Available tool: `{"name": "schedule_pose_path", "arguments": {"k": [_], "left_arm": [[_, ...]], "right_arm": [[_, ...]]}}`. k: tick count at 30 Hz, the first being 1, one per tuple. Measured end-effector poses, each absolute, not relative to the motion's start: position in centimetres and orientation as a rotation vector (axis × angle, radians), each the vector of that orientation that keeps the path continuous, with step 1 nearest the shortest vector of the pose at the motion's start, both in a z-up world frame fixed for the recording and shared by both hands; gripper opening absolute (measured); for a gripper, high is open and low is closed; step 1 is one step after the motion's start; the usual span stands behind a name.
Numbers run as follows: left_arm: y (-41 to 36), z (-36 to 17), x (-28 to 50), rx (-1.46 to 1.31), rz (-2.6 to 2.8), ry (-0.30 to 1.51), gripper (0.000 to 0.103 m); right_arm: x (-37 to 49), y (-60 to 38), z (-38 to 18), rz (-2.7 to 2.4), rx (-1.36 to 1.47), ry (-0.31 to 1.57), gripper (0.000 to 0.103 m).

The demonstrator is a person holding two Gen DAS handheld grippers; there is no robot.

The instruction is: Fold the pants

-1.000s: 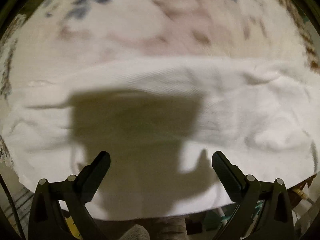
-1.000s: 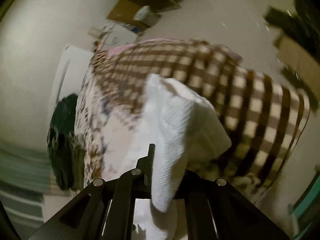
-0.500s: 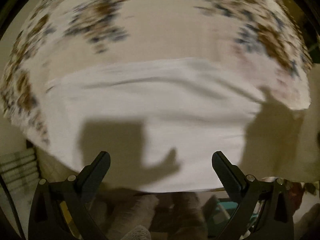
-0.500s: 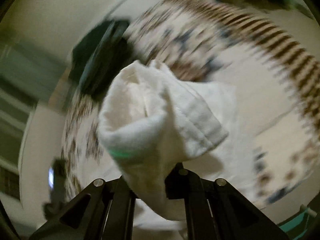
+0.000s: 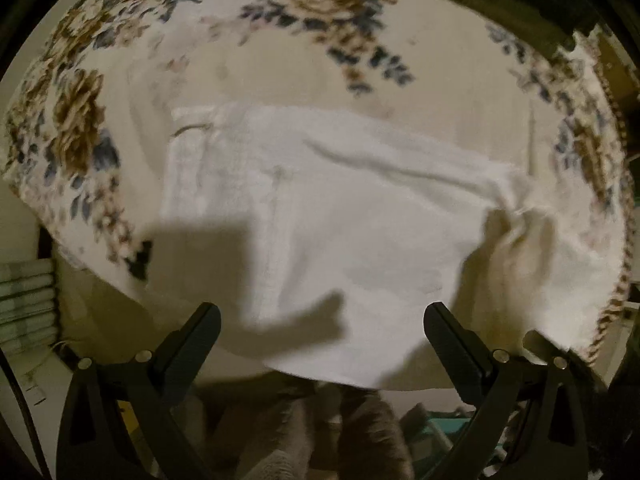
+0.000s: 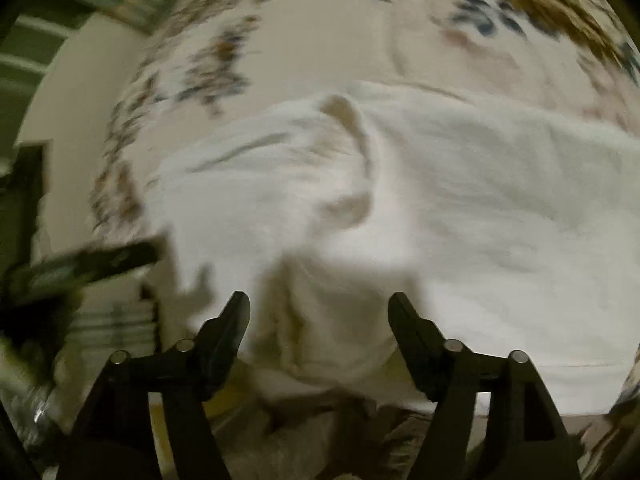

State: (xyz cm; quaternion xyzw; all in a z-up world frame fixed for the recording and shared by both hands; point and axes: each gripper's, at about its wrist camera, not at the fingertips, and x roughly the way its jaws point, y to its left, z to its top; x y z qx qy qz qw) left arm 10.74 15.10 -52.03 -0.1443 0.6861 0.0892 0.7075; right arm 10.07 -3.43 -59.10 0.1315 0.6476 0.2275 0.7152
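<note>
The white pants (image 5: 340, 216) lie folded over on a floral bedspread (image 5: 280, 60), their near edge at the bed's front edge. In the right wrist view the pants (image 6: 400, 200) fill the middle, with a raised fold near the centre. My left gripper (image 5: 322, 320) is open and empty, just above the pants' near edge. My right gripper (image 6: 319, 312) is open and empty, with a bunched part of the white cloth below and between the fingers.
The floral bedspread (image 6: 320, 40) covers the bed around the pants. A dark object (image 6: 88, 264) lies at the bed's left edge in the right wrist view. A brown-grey rug or cloth (image 5: 300, 432) lies below the bed's front edge.
My right gripper was shut on a bunch of the white pants and carried it over the bed; now it is open and the cloth lies on the bed. The left gripper drew back, staying open.
</note>
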Motion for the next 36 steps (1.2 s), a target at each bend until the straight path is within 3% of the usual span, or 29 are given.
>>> {"name": "schedule_pose_path", "arguments": {"k": [4,8,11,13,16,19,24,28,29,30,31,32,33,36], "left_arm": [[12.1,-52.2,12.6,-0.388,0.102,1.517,0.103],[5.1,-53.6,15.0,-0.352,0.019,1.557,0.103],[2.0,-57.0,16.5,-0.262,-0.005,1.604,0.083],[0.7,-58.5,17.1,-0.230,-0.022,1.606,0.038],[-0.6,-57.7,16.6,-0.192,-0.038,1.548,0.019],[-0.4,-55.6,15.2,-0.200,-0.036,1.505,0.015],[0.7,-57.4,15.1,-0.211,0.013,1.545,0.016],[0.6,-57.1,15.7,-0.217,0.038,1.551,0.026],[0.8,-56.6,15.5,-0.230,0.044,1.537,0.033],[1.0,-56.3,15.4,-0.240,0.042,1.523,0.053],[1.3,-55.9,15.2,-0.244,0.039,1.509,0.085],[1.5,-55.6,15.1,-0.244,0.042,1.498,0.097],[1.9,-55.4,14.9,-0.246,0.057,1.490,0.102],[4.2,-54.6,14.0,-0.305,0.108,1.471,0.102]], "right_arm": [[10.2,-8.6,-55.5,0.441,0.410,1.401,0.078],[10.7,-16.2,-56.6,0.187,0.478,1.431,0.078],[10.6,-21.6,-58.5,0.030,0.519,1.457,0.078],[10.5,-24.2,-60.1,-0.032,0.539,1.484,0.078],[10.6,-27.1,-62.9,-0.072,0.580,1.543,0.078],[10.9,-27.9,-64.8,-0.070,0.591,1.584,0.078],[12.1,-26.3,-65.7,-0.097,0.421,1.631,0.078],[12.7,-23.8,-64.7,-0.126,0.259,1.632,0.078],[12.8,-23.2,-64.5,-0.124,0.238,1.626,0.078],[12.8,-22.5,-64.2,-0.127,0.216,1.620,0.078],[12.8,-21.8,-64.0,-0.132,0.195,1.616,0.078],[12.8,-21.2,-63.8,-0.120,0.190,1.609,0.078],[13.0,-20.1,-63.9,-0.113,0.186,1.606,0.078],[12.9,-18.2,-63.5,-0.089,0.179,1.597,0.078]]}}
